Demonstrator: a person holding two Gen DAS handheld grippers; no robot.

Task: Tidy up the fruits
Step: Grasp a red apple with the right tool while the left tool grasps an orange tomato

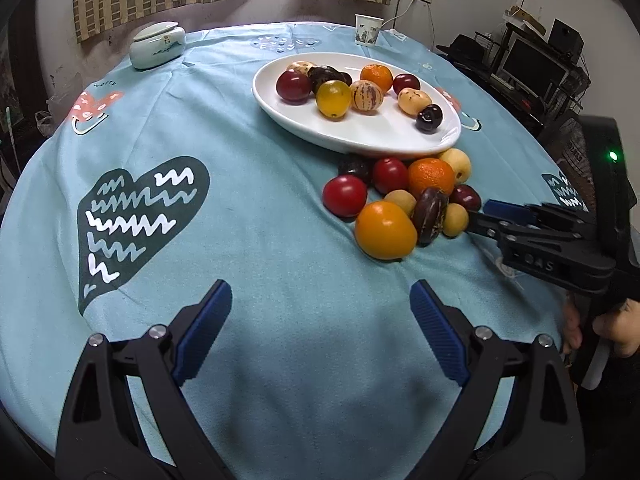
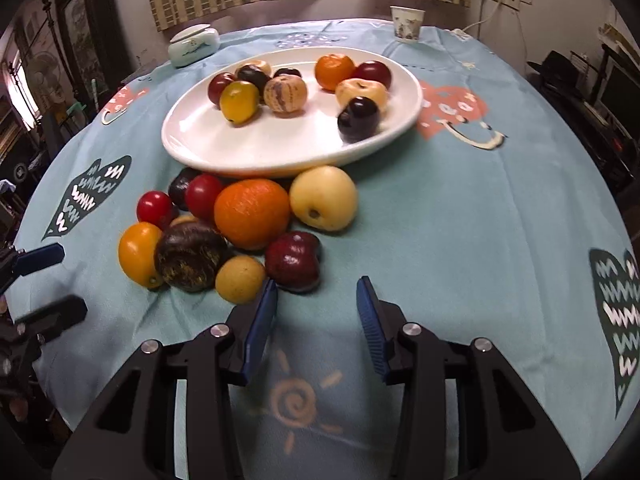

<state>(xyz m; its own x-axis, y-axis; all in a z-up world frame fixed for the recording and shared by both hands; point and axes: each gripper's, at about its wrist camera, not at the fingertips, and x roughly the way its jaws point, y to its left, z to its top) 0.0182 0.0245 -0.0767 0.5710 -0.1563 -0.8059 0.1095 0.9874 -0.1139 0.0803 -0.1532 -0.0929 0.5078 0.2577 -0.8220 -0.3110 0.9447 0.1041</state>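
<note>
Since the right hand-held gripper [image 2: 316,300] stands partly spread and empty just behind the dark red fruit [image 2: 293,261], advancing could nudge it away; the left hand-held gripper [image 1: 320,304] is spread wide.

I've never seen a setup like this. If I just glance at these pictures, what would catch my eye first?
Probably the bright heap of loose fruit on the blue tablecloth, piled against the near rim of a white plate that already holds more fruit. Next come the black grippers with blue pads: the right gripper hangs empty just short of a dark red fruit at the heap's near edge, and the left gripper stands wide open over bare cloth.
</note>
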